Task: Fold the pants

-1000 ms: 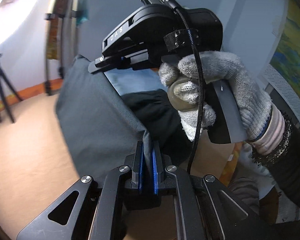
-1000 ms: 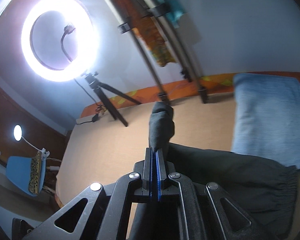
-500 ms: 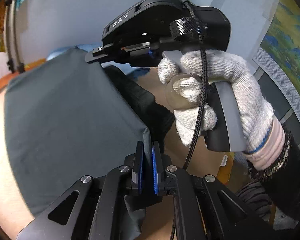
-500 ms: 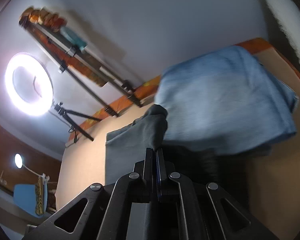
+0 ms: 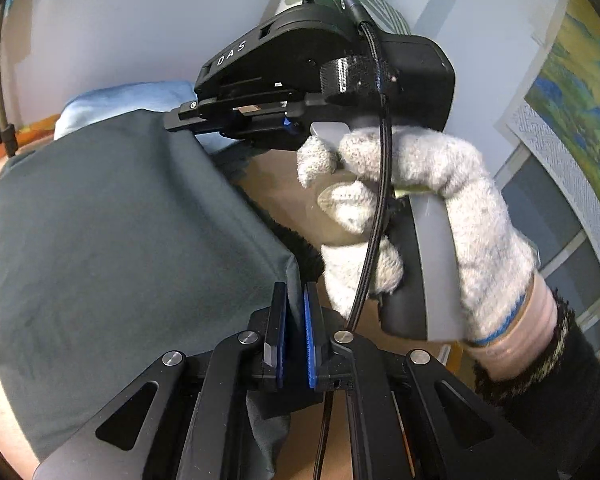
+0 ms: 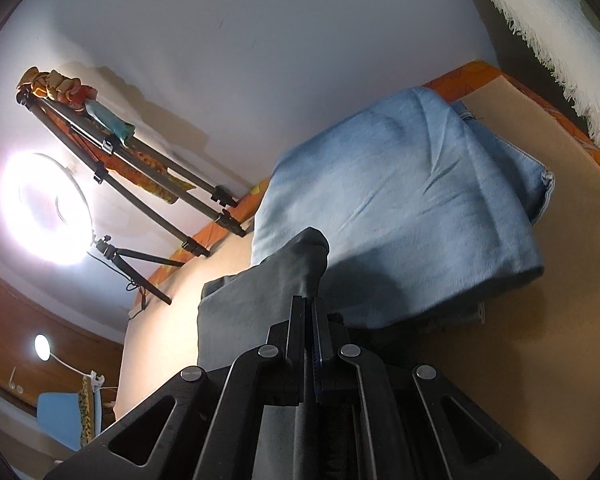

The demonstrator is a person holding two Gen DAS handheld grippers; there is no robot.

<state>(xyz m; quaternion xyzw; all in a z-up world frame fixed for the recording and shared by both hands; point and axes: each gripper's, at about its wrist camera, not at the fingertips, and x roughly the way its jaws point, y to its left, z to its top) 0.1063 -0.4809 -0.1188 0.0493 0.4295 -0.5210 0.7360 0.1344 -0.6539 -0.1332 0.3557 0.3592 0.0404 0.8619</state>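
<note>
At the bottom centre of the left wrist view, the left gripper (image 5: 295, 312) has its two blue-padded fingers drawn close together on a corner of the dark grey pants (image 5: 112, 236), with only the thickness of the cloth between them. From that pinched corner the pants spread as a broad, smooth sheet over the left half of the frame, their upper edge running to the other tool. Right of centre, a hand in a white knit glove (image 5: 416, 216) grips the handle of the right gripper, whose black body fills the upper middle of the frame and whose tip meets the top edge of the pants.

Low in the middle of the right wrist view, the right gripper (image 6: 309, 320) is clamped tight on a bunched fold of the pants (image 6: 296, 264), which rises in a dark hump just above the fingertips. A folded light blue cloth (image 6: 400, 208) lies right of centre on the tan surface (image 6: 540, 320), touching or overlapping the pants. A glowing ring light (image 6: 46, 208) on a tripod stands at the left edge.
</note>
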